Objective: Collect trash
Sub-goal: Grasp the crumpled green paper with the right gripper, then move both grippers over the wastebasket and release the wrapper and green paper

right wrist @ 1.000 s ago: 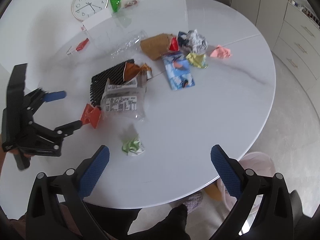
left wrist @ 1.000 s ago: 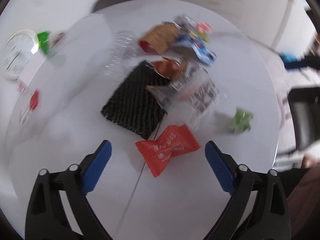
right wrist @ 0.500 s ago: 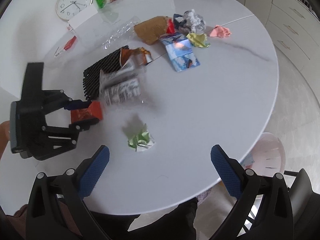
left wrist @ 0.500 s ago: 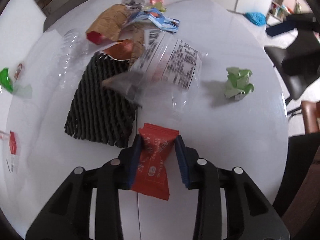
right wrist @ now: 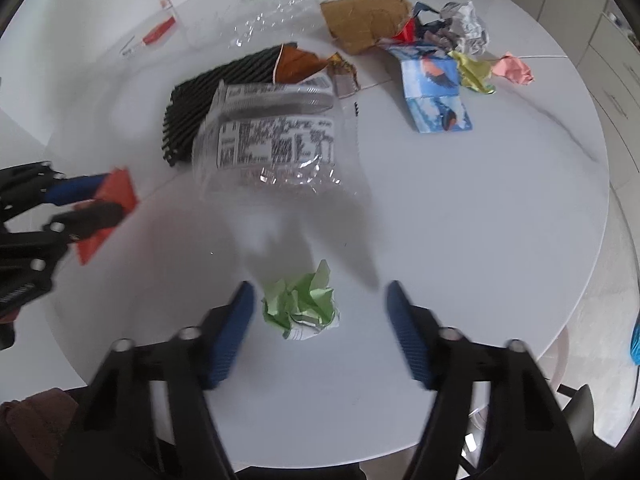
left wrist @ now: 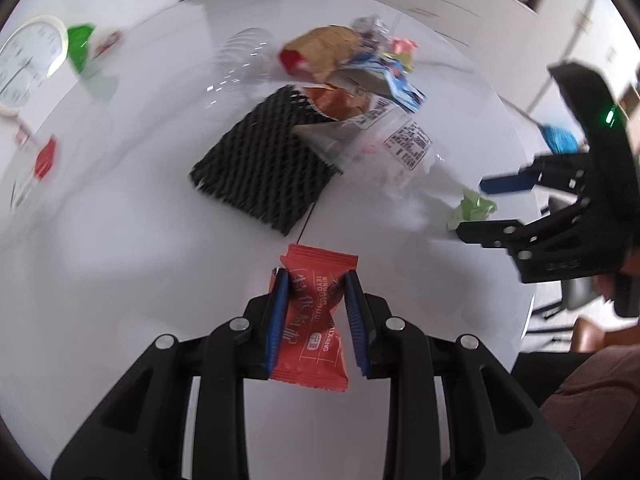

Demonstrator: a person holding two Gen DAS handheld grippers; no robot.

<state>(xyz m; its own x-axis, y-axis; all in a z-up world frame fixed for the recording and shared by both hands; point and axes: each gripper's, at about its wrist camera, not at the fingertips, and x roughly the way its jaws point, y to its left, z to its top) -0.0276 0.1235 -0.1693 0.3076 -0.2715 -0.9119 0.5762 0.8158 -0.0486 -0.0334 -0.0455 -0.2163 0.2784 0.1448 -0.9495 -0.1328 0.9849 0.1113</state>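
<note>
My left gripper [left wrist: 315,280] is shut on a red candy wrapper [left wrist: 312,320] and holds it just above the round white table [left wrist: 120,280]. It also shows in the right wrist view [right wrist: 86,202] with the red wrapper [right wrist: 116,192]. My right gripper [right wrist: 320,304] is open, its fingers either side of a crumpled green paper ball [right wrist: 302,306] lying on the table. The right gripper also shows in the left wrist view [left wrist: 488,206] by the green ball [left wrist: 474,208].
More trash lies further back: a clear labelled bag [right wrist: 272,144], black foam netting [right wrist: 208,92], a brown bag [right wrist: 366,20], blue bird cards [right wrist: 436,92], crumpled yellow [right wrist: 474,72], pink [right wrist: 514,70] and grey [right wrist: 466,26] paper. A clock [left wrist: 24,60] lies at the far left.
My left gripper closed on the red wrapper and lifted it. My right gripper came down toward the table and now straddles the green paper ball.
</note>
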